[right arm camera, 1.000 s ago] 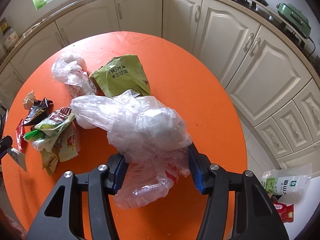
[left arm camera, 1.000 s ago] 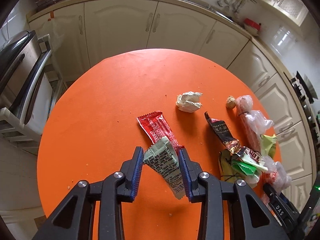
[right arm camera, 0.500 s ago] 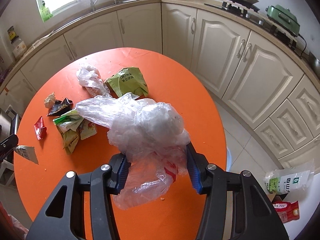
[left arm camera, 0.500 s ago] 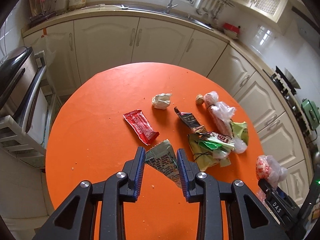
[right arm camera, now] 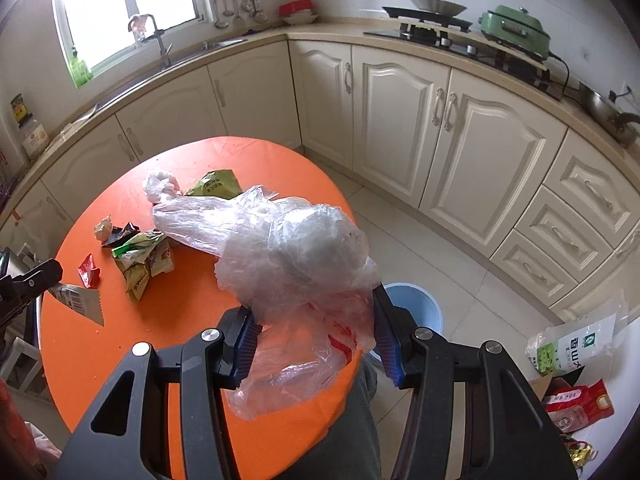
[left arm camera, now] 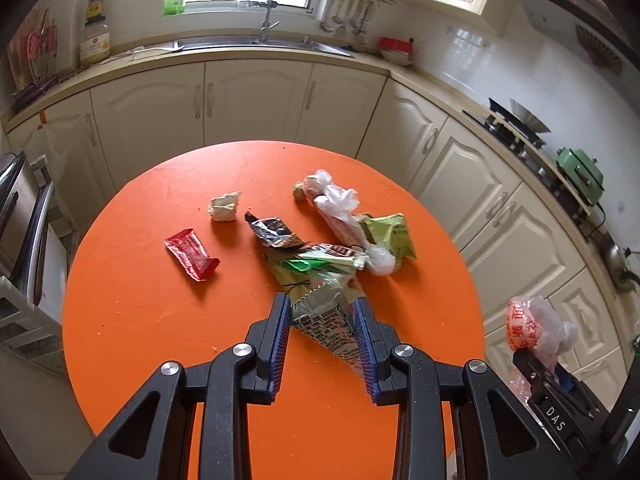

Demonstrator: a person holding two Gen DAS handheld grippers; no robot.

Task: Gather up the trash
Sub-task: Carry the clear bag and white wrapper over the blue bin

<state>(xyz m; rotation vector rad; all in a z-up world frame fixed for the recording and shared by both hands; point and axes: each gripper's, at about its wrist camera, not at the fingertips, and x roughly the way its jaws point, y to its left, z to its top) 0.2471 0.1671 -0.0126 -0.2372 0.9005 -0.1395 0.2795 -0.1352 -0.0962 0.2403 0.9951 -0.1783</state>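
Note:
My left gripper [left arm camera: 322, 312] is shut on a silver printed wrapper [left arm camera: 326, 326] and holds it high above the round orange table [left arm camera: 140, 304]. My right gripper [right arm camera: 314, 320] is shut on a crumpled clear plastic bag [right arm camera: 292, 256], lifted above the table's right edge; it also shows in the left wrist view [left arm camera: 534, 326]. On the table lie a red wrapper [left arm camera: 191, 254], a white paper wad [left arm camera: 225, 207], a dark foil wrapper [left arm camera: 272, 232], a heap of green and brown packets [left arm camera: 320, 264], a knotted plastic bag [left arm camera: 340, 210] and a green packet [left arm camera: 390, 234].
A blue bin [right arm camera: 412, 308] stands on the tiled floor just past the table's right edge, partly hidden by the bag. Cream cabinets [right arm camera: 400, 120] ring the room. Packets [right arm camera: 576, 344] lie on the floor at right. An oven [left arm camera: 20, 216] stands left of the table.
Both grippers have risen well above the table with their loads. The table looks smaller, and the blue bin has come into the right wrist view.

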